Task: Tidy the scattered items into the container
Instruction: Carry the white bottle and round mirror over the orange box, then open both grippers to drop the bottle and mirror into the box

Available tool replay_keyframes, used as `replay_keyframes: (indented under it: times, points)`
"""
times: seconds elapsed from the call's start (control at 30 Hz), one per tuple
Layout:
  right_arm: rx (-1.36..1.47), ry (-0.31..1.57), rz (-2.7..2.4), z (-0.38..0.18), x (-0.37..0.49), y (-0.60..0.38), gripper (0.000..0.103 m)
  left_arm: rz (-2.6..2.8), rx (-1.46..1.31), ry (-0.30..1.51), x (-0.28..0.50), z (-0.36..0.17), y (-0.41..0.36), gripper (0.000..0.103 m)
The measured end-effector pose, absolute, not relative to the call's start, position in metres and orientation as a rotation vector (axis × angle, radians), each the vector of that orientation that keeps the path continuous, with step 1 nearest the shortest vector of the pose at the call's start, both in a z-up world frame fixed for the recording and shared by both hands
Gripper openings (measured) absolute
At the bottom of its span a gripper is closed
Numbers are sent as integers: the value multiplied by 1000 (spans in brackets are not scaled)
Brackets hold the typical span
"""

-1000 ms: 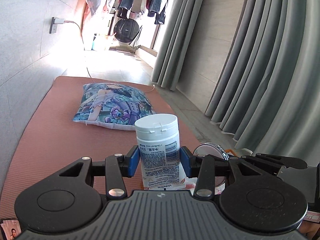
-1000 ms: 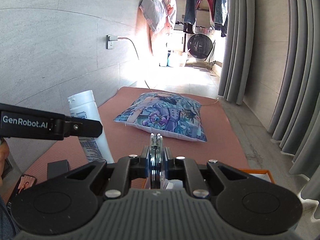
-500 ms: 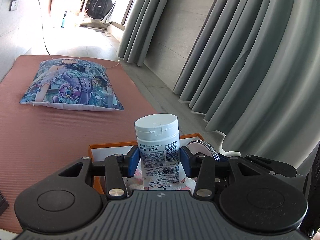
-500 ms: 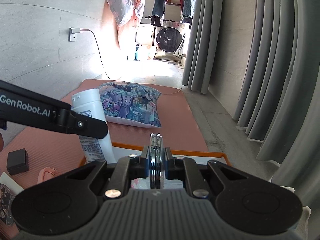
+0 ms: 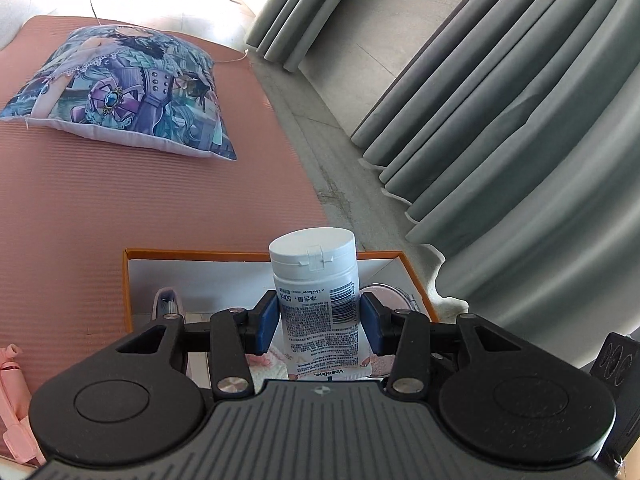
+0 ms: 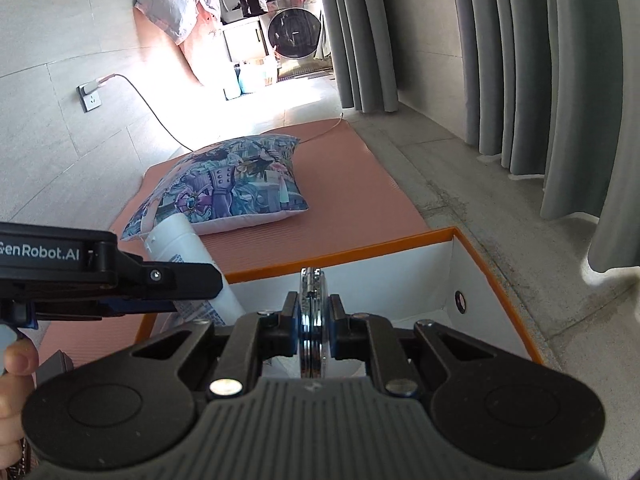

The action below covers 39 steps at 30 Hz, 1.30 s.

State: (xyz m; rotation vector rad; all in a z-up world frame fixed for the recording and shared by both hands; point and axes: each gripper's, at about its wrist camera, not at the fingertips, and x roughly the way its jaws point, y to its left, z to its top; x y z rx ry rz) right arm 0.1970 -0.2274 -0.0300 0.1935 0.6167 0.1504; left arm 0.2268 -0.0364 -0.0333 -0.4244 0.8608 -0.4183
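- A pink ribbed mat [image 5: 120,208] is spread over a grey tiled floor [image 6: 452,184].
- A printed cushion [image 5: 120,92] is laid on the mat.
- Grey curtains [image 5: 500,120] are hung down to the floor along one side.
- A grey panelled wall [image 6: 60,32] is fitted with a socket [image 6: 90,98], into which a cable is plugged.
- A washing machine [image 6: 294,34] is seen at the far end, where strong daylight is cast on the floor.

The left gripper [image 5: 318,322] body is hiding the tube [image 5: 316,300] bottom and much of the box [image 5: 256,257] floor. The tube is covering part of the round mirror [image 5: 390,296]. The picture's edge is cutting off a pink thing [image 5: 16,408] at the left. The small print on the tube is staying too small to read.
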Motion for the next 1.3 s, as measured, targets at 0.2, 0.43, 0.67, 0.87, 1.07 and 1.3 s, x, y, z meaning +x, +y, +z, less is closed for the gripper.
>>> replay_keyframes:
  times: [0.2, 0.43, 0.67, 0.87, 1.07, 1.3]
  points:
    - [250, 644, 142, -47, 222, -233, 15, -381, -454, 950, 250, -57, -49, 51]
    - [324, 701, 130, -64, 235, -238, 15, -341, -461, 1010, 260, -78, -54, 51]
    - [316, 743, 112, -73, 240, -236, 15, -299, -455, 1037, 267, -86, -58, 44]
    - [336, 758, 112, -76, 241, -239, 17, -307, -442, 1035, 268, -78, -60, 45]
    - [327, 769, 108, -77, 242, -238, 18, -279, -413, 994, 254, -64, -54, 45]
    - [295, 763, 123, -75, 241, -234, 24, -210, -367, 886, 207, -46, -44, 45]
